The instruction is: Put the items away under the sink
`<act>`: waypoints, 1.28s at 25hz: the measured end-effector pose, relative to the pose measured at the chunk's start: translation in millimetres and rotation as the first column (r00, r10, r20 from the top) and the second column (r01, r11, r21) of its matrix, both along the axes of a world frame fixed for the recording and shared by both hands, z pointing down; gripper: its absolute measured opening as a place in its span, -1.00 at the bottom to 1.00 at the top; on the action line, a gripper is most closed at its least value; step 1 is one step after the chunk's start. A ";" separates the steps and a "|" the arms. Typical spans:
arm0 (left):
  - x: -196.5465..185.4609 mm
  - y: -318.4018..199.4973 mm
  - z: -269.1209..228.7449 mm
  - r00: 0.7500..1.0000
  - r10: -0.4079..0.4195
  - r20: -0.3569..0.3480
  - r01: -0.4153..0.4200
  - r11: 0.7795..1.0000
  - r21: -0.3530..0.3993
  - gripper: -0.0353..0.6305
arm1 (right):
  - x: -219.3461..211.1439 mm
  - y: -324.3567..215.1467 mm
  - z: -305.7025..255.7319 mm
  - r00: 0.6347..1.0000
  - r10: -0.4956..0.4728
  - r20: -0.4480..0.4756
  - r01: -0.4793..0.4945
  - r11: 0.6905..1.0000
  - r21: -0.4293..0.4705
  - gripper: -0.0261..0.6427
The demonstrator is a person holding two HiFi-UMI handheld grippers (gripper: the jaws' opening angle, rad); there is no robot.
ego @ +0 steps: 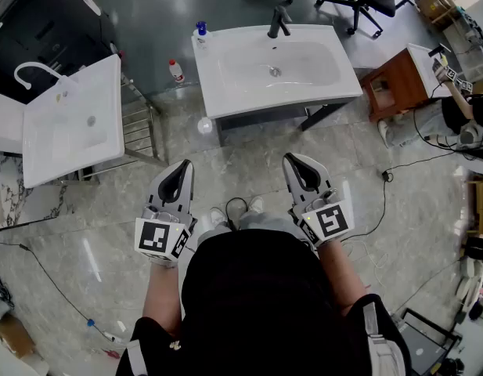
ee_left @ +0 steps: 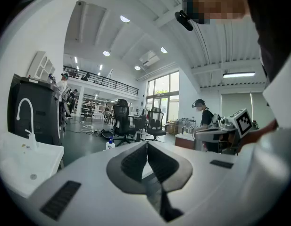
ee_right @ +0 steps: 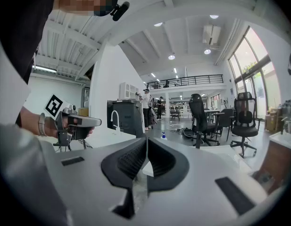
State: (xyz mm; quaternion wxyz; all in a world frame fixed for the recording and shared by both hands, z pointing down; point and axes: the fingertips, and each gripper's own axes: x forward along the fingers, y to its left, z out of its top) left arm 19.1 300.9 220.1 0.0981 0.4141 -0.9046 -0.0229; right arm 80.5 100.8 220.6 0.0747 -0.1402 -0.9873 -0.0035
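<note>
light: bright, ceiling lamps plus windows | edges: fisheye-bent, dark | focus: seemingly sharp

We hold the left hand-held gripper and the right hand-held gripper side by side above the marble floor. Both have the jaws together and nothing is in them. Ahead of both stands the white sink, with a black faucet at its far edge. A blue-capped bottle stands on its far corner, ahead of the left hand-held gripper. On the floor, ahead and a little left of that gripper, we see a red-capped bottle and, nearer, a small round white thing. Well to its left stands a second sink. Ahead and to the right of the right hand-held gripper is a brown cabinet.
</note>
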 end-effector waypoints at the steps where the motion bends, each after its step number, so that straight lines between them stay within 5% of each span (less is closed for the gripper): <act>1: 0.1 -4.0 0.3 1.000 -0.003 0.005 0.003 1.000 -0.004 -0.82 | -0.3 -3.6 -0.3 1.000 -0.004 0.002 0.004 1.000 0.000 -0.81; 9: 2.1 -34.5 -0.3 0.999 -0.029 0.017 0.030 0.999 -0.028 -0.82 | -0.4 -34.1 -1.2 1.000 -0.022 0.018 0.023 1.000 -0.014 -0.81; 15: 1.9 -58.0 -0.2 0.998 -0.060 0.023 0.061 0.996 -0.058 -0.82 | -4.4 -57.7 -3.8 0.996 -0.067 0.060 0.073 0.992 -0.106 -0.81; 32: -30.3 -73.5 22.7 0.997 -0.072 -0.020 0.069 0.990 -0.121 -0.82 | -59.1 -79.0 34.0 0.998 -0.069 -0.014 0.065 0.982 -0.180 -0.81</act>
